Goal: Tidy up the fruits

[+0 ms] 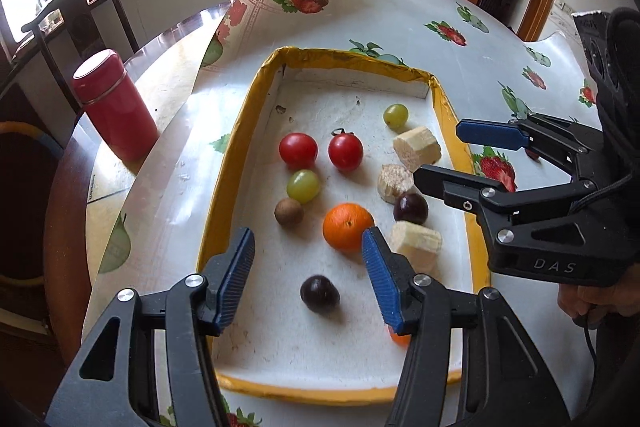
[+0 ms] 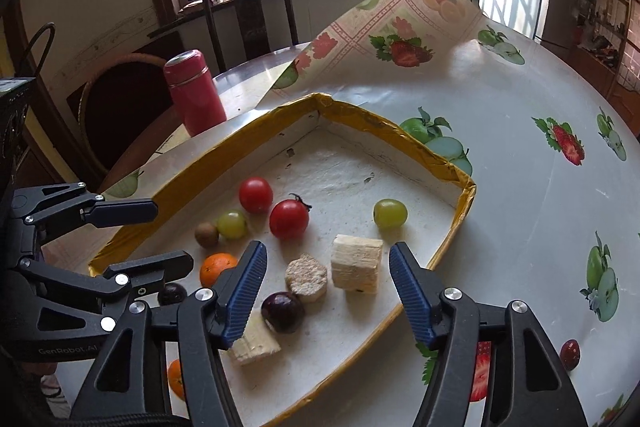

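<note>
Fruits lie loose in the yellow-rimmed tray [image 1: 224,187]; the left gripper [image 1: 308,267] and right gripper [image 2: 328,287] hover above them, fingers spread wide, holding nothing.

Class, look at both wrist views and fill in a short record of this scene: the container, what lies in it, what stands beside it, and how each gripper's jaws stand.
Container: shallow white tray with yellow rim, on a fruit-print tablecloth
Red tomatoes: two
Green grapes: two
Dark grapes: two
Orange: one whole; another partly hidden
Beside tray: red flask
Left gripper: jaws open, empty
Right gripper: jaws open, empty
</note>
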A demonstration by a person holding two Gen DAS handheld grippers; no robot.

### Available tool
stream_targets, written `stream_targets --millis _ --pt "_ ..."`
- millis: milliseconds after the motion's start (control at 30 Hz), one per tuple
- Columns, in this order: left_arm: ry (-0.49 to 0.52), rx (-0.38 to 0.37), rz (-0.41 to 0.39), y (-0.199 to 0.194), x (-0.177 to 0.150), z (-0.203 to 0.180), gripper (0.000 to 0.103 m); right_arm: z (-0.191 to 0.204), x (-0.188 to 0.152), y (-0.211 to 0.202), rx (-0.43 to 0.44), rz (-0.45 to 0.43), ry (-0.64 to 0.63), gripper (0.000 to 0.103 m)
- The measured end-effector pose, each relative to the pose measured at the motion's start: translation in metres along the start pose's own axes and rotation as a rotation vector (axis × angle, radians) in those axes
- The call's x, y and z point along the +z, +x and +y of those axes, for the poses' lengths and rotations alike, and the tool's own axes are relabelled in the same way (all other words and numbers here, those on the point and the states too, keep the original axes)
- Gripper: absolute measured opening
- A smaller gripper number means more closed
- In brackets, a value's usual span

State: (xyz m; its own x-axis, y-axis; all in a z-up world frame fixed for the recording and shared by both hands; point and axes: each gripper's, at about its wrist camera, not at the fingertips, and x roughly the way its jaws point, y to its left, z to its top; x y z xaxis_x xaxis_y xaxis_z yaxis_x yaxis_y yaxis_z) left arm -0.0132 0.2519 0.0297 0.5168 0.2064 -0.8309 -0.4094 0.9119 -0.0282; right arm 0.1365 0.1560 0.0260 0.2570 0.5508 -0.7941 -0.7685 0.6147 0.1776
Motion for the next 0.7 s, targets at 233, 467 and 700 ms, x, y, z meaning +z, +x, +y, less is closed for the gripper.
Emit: stream_targets --millis 233,467,700 --pt "0.066 0.025 -0.06 -0.043 -0.036 -0.008 0.079 0.023 -0.036 -0.034 0.094 -0.001 -0.1 0.081" --pt "0.089 0.022 -0.029 -0.055 -0.075 -0.018 0.079 0.021 -0.067 -0.062 0.15 0.012 -0.084 0.087" --pt "0.097 0.004 -0.014 -0.064 -0.107 -0.031 0.079 0.024 -0.105 -0.081 0.159 0.029 -0.126 0.088"
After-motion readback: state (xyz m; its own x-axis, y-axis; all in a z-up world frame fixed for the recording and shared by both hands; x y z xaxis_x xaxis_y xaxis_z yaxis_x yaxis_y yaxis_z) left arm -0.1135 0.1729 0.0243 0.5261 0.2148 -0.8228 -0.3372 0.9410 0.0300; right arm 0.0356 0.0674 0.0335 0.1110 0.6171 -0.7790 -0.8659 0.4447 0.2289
